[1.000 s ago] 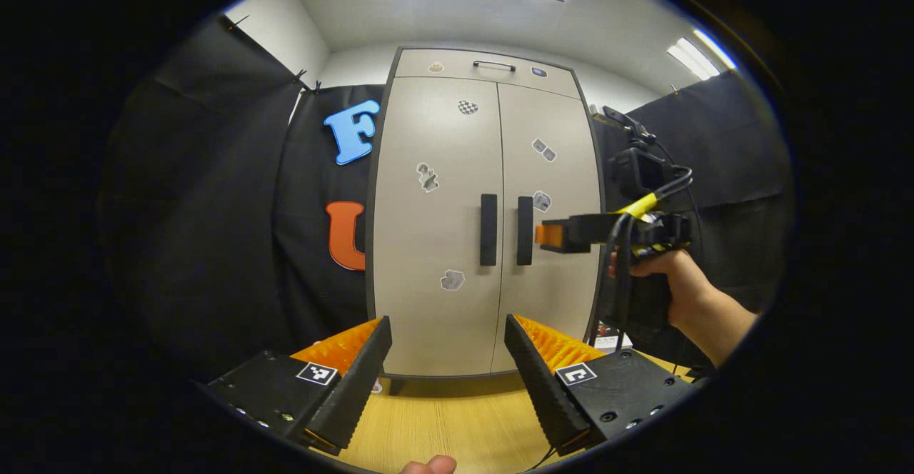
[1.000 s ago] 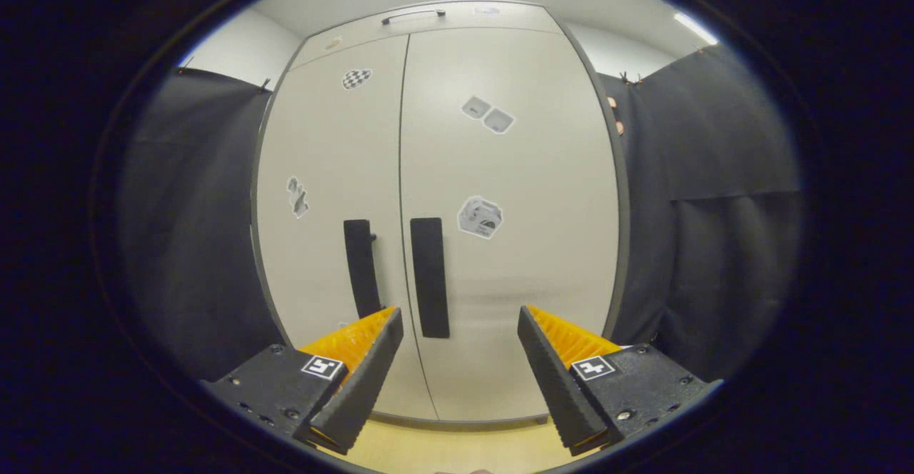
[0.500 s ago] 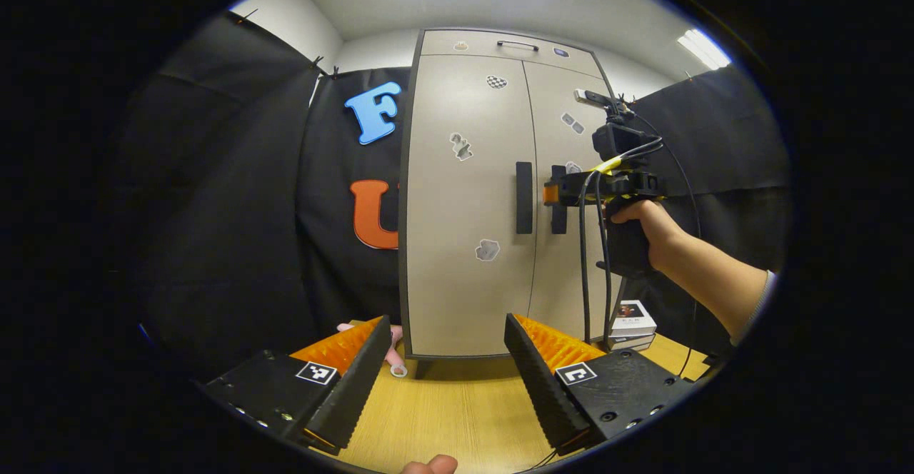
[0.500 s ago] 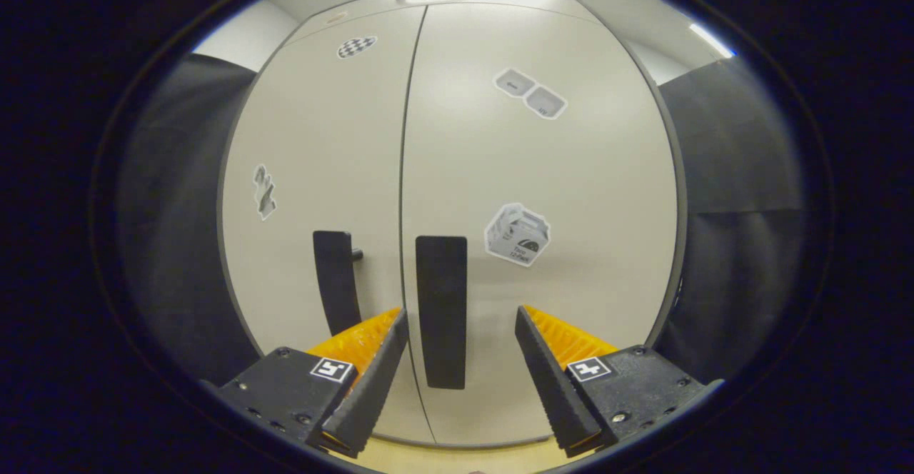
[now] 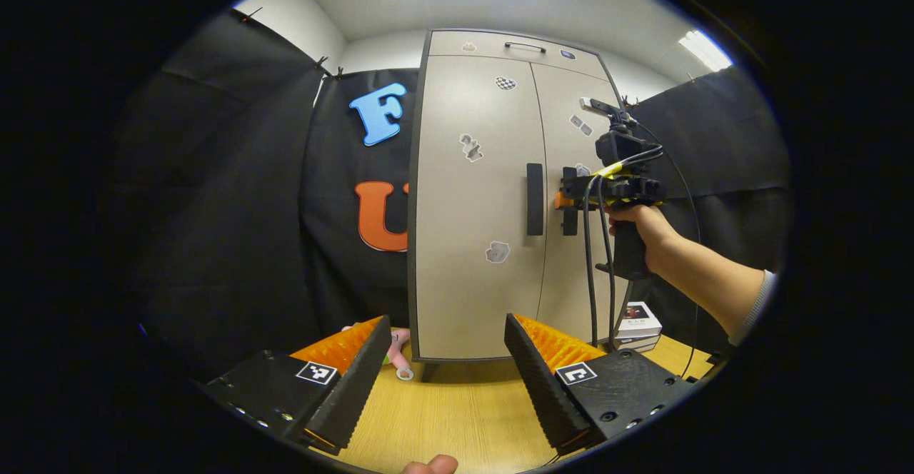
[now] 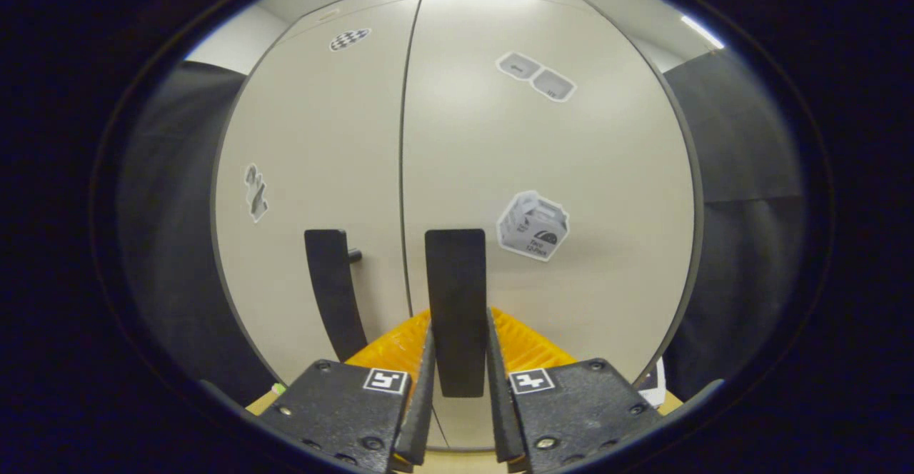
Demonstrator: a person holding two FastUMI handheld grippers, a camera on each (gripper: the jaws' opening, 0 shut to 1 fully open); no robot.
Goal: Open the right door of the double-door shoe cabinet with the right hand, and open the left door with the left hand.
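Observation:
The beige double-door shoe cabinet (image 5: 475,260) stands with both doors closed. Its two dark vertical handles flank the centre seam: the left handle (image 5: 535,199) and the right handle (image 5: 569,201). In the right gripper view, my right gripper (image 6: 458,317) is shut on the right handle (image 6: 455,281), one finger pressing each side, and the left handle (image 6: 330,288) stands free beside it. The left gripper view shows that gripper at the handle, held by a hand (image 5: 646,228). My left gripper (image 5: 447,323) is open with nothing between its fingers, well short of the cabinet, low and left of its centre.
The cabinet stands on a wooden surface (image 5: 443,417). Small stacked boxes (image 5: 638,319) sit by its right foot and a pink object (image 5: 397,342) by its left foot. A top drawer with a handle (image 5: 525,46) runs above the doors. Black cloth hangs on both sides.
My right gripper moved forward to the right handle and its fingers closed on it. My left gripper stayed open; the cabinet has shifted slightly right in its view.

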